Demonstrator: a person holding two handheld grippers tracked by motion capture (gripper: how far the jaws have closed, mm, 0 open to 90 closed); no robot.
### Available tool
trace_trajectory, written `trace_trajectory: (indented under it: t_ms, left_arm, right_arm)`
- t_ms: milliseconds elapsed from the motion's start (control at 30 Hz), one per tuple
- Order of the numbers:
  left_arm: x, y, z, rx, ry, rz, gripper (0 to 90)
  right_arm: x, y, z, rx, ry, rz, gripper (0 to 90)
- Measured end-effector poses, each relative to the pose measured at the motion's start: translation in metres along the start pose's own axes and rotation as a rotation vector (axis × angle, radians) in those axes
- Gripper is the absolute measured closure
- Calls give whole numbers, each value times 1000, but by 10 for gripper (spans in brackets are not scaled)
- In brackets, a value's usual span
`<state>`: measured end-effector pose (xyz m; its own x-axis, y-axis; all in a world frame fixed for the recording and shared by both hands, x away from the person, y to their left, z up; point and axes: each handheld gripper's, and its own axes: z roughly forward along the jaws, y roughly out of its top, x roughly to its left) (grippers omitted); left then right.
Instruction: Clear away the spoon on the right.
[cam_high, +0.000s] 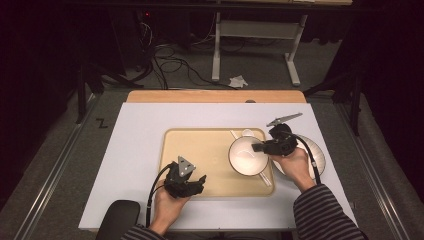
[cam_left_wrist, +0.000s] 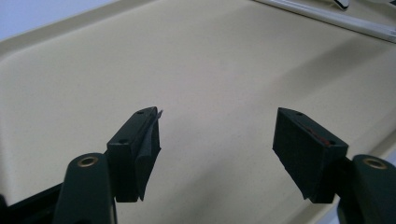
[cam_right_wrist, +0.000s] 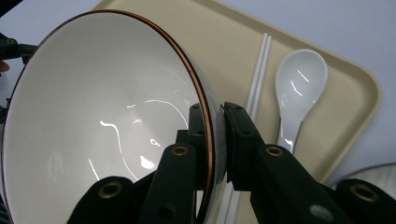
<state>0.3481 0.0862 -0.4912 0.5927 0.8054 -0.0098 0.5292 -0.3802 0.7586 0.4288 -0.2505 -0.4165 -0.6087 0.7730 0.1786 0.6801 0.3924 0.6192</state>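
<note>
A white bowl with a brown rim is held tilted over the right side of the beige tray. My right gripper is shut on the bowl rim, one jaw inside and one outside. White chopsticks and a white soup spoon lie on the tray behind the bowl. My left gripper stands open over the tray's near edge. Its jaws hang apart above bare tray with nothing between them.
A white plate lies on the white table right of the tray, under my right hand. A dark rounded object sits at the table's near left edge. Cables and a stand's legs are on the floor beyond.
</note>
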Motion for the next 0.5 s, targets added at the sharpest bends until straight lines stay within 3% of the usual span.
trace_trajectory:
  t_ms: [500]
  left_arm:
    - [11, -15, -20, -12, 68, -73, 320]
  right_arm:
    - [29, 37, 36, 26, 99, -82, 838]
